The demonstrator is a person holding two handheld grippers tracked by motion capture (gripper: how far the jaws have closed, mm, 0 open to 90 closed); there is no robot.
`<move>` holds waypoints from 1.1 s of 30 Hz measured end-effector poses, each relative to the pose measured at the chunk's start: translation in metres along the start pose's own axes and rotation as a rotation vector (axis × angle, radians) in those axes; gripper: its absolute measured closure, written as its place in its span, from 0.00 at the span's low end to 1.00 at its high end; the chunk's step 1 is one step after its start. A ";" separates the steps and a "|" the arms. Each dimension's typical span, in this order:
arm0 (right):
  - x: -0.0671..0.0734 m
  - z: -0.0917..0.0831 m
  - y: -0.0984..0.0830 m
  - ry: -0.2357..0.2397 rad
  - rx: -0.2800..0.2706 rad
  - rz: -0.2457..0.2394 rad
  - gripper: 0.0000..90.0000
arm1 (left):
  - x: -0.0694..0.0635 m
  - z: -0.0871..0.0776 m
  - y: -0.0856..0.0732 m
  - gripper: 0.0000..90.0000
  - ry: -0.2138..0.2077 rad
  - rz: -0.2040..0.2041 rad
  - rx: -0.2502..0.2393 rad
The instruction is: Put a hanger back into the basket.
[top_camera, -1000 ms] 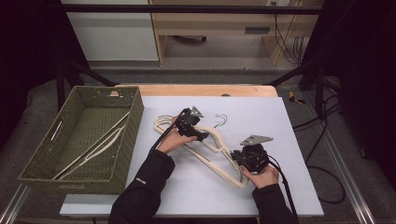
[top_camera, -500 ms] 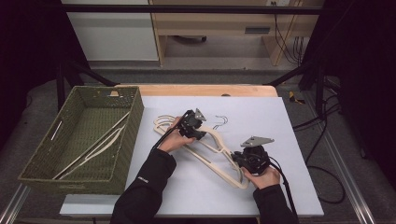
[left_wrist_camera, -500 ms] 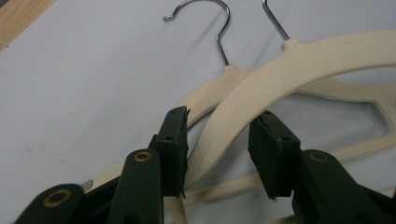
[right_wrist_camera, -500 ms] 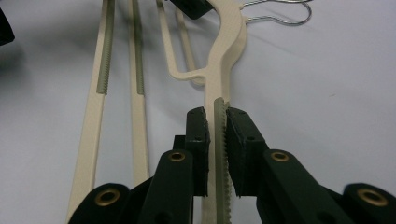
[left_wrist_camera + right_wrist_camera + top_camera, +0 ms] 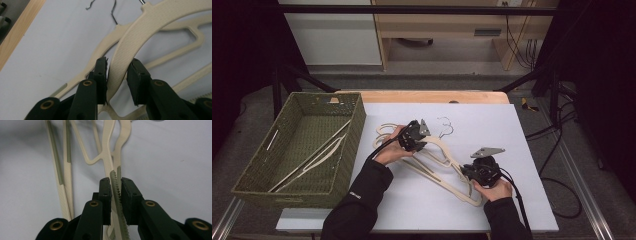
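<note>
A: Left gripper view first: our left gripper has a cream hanger between its jaws. The jaws have just been closing. One pad sits against the hanger's curved arm; on the other side we see a sliver of gap, so we cannot tell if that pad presses yet.

B: And in the right gripper view, our right gripper is clamped on the hanger's ridged edge, jaws nearly together, both pads against it.

A: We agree. From the high view, the left gripper is at the hanger's neck end, near the wire hook. The right gripper is at the low end of the hanger's arm, toward our side of the table.

B: So we have both grippers on the same hanger, one at each end. It lies on the white board, with other cream hangers touching or overlapping it.

A: Further out, the green basket stands at the board's left edge, just beside our left sleeve.

B: Inside the basket we see pale hangers lying slantwise on its floor.
</note>
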State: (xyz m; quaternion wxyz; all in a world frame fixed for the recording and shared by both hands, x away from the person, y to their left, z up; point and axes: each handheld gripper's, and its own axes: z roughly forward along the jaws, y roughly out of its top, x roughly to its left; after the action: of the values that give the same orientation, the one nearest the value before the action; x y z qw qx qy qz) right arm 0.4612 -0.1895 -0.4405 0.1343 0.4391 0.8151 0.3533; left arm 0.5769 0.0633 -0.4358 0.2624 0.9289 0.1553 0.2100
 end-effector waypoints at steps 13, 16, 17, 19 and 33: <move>-0.005 0.002 0.013 0.015 -0.175 0.010 0.52 | -0.017 -0.019 -0.021 0.84 -0.004 0.002 0.006; 0.001 0.008 0.022 -0.043 -0.184 -0.032 0.43 | -0.022 -0.023 -0.024 0.84 0.008 -0.006 0.000; 0.002 0.009 0.023 -0.049 -0.180 -0.037 0.43 | -0.024 -0.027 -0.025 0.84 0.006 -0.005 0.003; 0.003 0.012 0.025 -0.050 -0.170 -0.051 0.43 | -0.026 -0.029 -0.026 0.84 0.013 -0.007 -0.008; 0.032 0.054 0.047 0.032 -0.027 -0.142 0.68 | -0.046 -0.046 -0.032 0.84 0.015 -0.027 -0.026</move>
State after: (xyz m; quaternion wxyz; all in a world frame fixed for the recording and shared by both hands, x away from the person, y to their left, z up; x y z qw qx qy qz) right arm 0.5004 -0.1213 -0.4432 0.1519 0.3727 0.8413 0.3608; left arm 0.5100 0.0909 -0.4319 0.2760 0.9216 0.1672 0.2156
